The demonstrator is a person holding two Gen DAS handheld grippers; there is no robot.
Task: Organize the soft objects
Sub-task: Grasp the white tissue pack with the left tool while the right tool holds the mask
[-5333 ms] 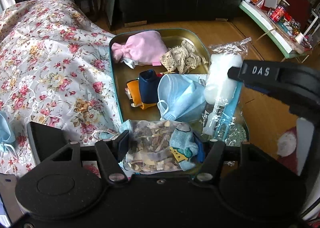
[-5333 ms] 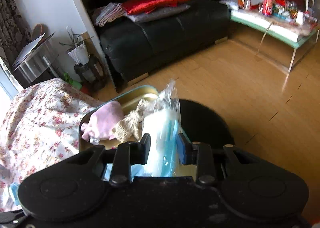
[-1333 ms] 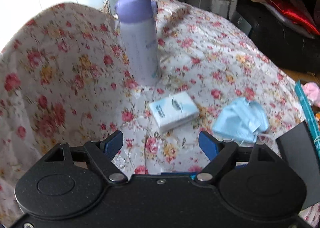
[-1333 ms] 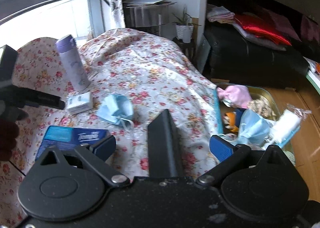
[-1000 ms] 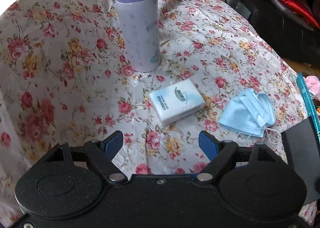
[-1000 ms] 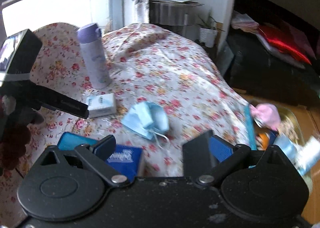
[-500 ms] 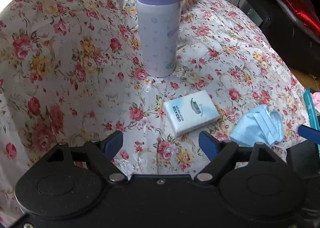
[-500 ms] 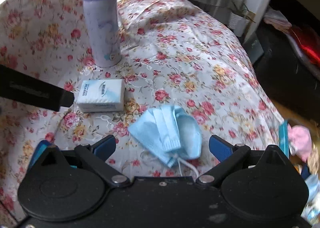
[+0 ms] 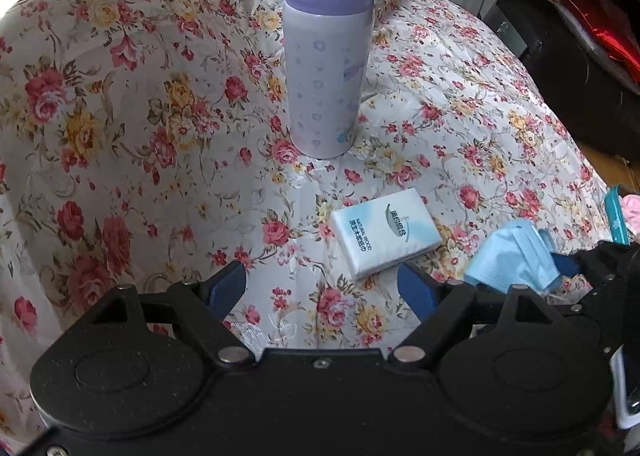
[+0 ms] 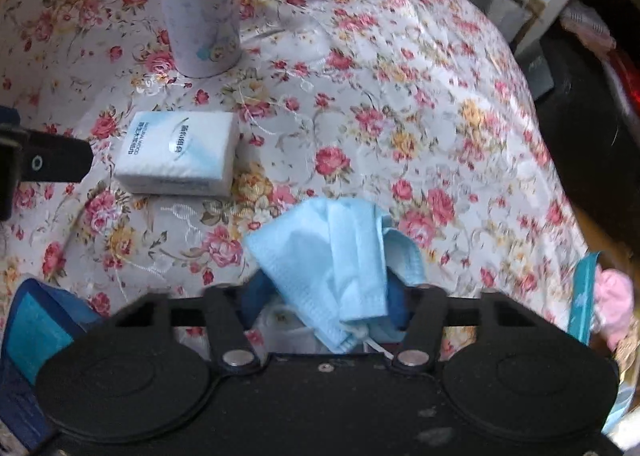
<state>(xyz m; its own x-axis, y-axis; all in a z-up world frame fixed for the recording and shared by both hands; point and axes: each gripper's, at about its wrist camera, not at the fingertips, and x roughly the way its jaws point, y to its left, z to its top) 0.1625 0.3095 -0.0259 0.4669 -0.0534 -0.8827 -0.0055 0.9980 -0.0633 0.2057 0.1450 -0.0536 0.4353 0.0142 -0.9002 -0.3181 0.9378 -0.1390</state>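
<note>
A crumpled light blue face mask point(image 10: 336, 256) lies on the floral tablecloth point(image 10: 400, 96), between the fingers of my right gripper point(image 10: 326, 296). The jaws have closed in around it and press its sides. The mask also shows at the right of the left wrist view point(image 9: 516, 260). A white tissue pack point(image 9: 386, 232) lies just ahead of my left gripper point(image 9: 322, 288), which is open and empty, its right fingertip close to the pack. The pack shows in the right wrist view point(image 10: 176, 154) too.
A lilac flask point(image 9: 328, 48) stands upright behind the tissue pack. A blue box point(image 10: 36, 328) lies at the lower left of the right wrist view. The teal rim of a tin point(image 10: 582, 292) with a pink soft item point(image 10: 614, 296) is at the right. A black sofa stands beyond.
Both grippers came back from the tin to the table. My right gripper has moved down onto the blue mask and its jaws have closed in on it. My left gripper has neared the tissue pack.
</note>
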